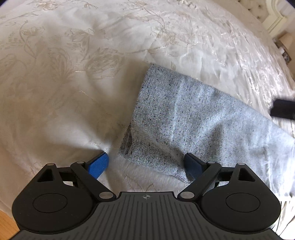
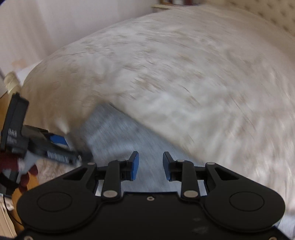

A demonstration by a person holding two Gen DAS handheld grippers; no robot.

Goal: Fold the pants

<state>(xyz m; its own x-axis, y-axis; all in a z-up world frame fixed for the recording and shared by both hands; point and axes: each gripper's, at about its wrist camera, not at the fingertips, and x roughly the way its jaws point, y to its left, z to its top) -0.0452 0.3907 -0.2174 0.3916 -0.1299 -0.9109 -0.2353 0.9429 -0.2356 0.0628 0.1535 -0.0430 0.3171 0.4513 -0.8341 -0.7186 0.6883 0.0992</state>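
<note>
The grey speckled pants (image 1: 193, 120) lie folded flat on the cream bedspread (image 1: 73, 73), one corner near my left gripper. My left gripper (image 1: 145, 164) is open wide and empty, its right pad (image 1: 191, 166) over the pants' near edge, its left pad over the bedspread. In the right wrist view, which is blurred, the pants (image 2: 118, 133) run under my right gripper (image 2: 150, 165), which is open and empty just above them. The left gripper also shows in that view (image 2: 55, 145) at the left edge.
The bedspread (image 2: 184, 73) covers the whole bed. A tufted headboard (image 1: 265, 11) and a bedside stand are at the far right. Wooden floor (image 1: 5, 227) shows at the lower left. A white wall (image 2: 55, 22) stands beyond the bed.
</note>
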